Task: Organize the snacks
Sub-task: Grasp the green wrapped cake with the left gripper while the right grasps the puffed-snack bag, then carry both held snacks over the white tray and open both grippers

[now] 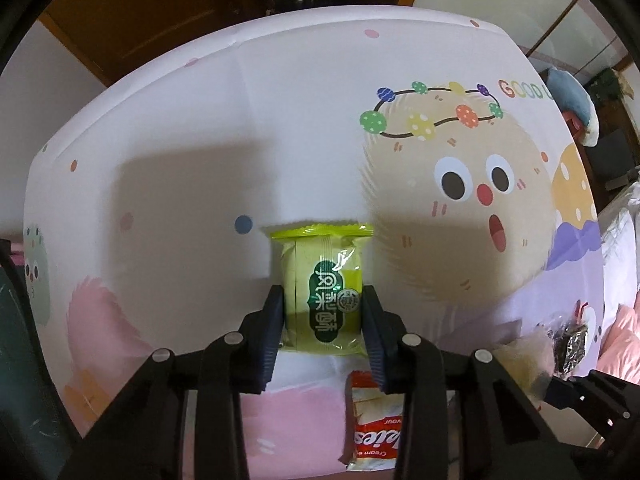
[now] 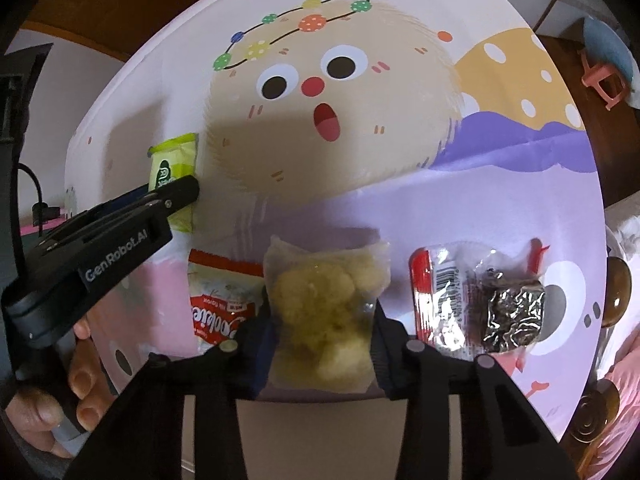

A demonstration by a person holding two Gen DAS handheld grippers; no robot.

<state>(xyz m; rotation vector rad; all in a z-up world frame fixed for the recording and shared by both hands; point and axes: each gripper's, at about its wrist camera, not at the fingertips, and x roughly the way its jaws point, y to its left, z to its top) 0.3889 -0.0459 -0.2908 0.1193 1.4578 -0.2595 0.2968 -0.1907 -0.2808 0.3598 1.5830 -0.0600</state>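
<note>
Four snack packs are on the cartoon-print tablecloth [image 1: 200, 128], and I have a gripper on two of them. My left gripper [image 1: 323, 312] is clamped on the green pack [image 1: 322, 292]: both blue pads press its long sides, and the crimped far end sticks out past the tips. Its near end hides between the fingers. From the right wrist view I see that same gripper [image 2: 188, 188] side-on, so only its outer finger shows and most of the green pack [image 2: 176, 160] is behind it. Whether the pack rests on the cloth or hangs just above it, I cannot tell.

My right gripper [image 2: 322, 340] has its fingers against both sides of the clear bag [image 2: 326, 312] of pale yellow lumps, gripping its near half. The bag's lower edge is lost between the fingers.

Just left of the right gripper lies the red-and-white cookie pack [image 2: 222, 296], partly covered by the clear bag and the left finger. In the left wrist view it sits below the right finger [image 1: 374, 416], cut off by it, the lettering readable only in part. Right of the right gripper, apart from it, lies the foil-and-red pack [image 2: 476, 304], crumpled, its print unreadable. In the left view it is a dark sliver [image 1: 570, 344] at the right edge.
</note>
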